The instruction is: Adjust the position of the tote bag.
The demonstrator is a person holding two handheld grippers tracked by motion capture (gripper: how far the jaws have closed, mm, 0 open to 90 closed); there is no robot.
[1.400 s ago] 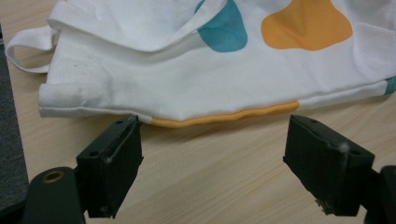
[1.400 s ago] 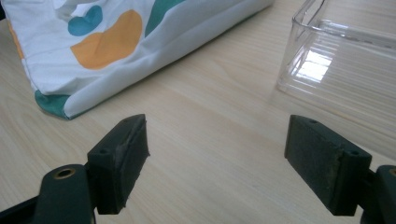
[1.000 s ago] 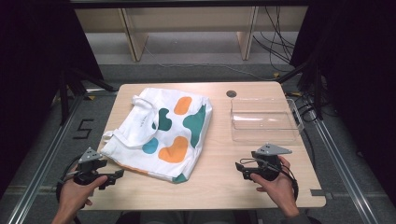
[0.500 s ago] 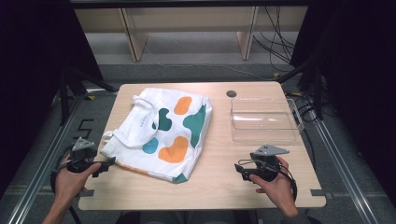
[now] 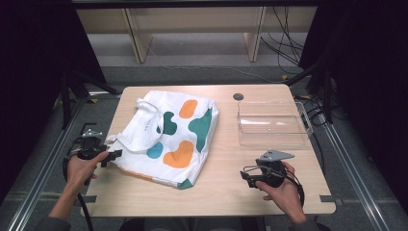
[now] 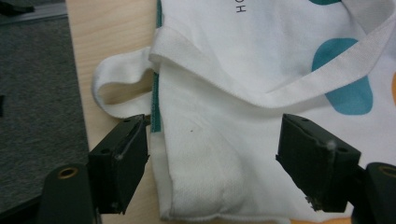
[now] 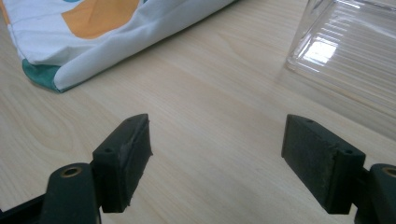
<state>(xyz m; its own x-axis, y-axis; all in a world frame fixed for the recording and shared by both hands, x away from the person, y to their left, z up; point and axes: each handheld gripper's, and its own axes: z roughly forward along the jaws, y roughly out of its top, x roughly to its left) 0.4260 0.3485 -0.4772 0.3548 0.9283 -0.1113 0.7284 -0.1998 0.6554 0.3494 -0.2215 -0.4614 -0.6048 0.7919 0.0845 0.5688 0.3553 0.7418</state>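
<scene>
A white tote bag (image 5: 168,134) with teal and orange blobs lies flat on the left half of the wooden table (image 5: 216,197). My left gripper (image 5: 111,155) is at the bag's near-left corner, at the table's left edge. In the left gripper view its jaws (image 6: 215,154) straddle the bag's folded edge (image 6: 210,154); they have just been closing a little, but the pads are clear of the cloth. A strap loop (image 6: 112,79) lies just ahead. My right gripper (image 5: 246,177) rests open over bare wood (image 7: 217,158), with the bag's corner (image 7: 46,70) ahead to its left.
A clear plastic tray (image 5: 272,122) stands at the right rear, close ahead of the right gripper (image 7: 345,51). A dark round hole (image 5: 238,96) sits near the table's far edge. Metal rails (image 5: 43,168) run along both sides, and cables hang at the back right.
My left hand has moved away from the person along the table's left edge, up to the bag's corner. The bag, the tray and the right hand have stayed put.
</scene>
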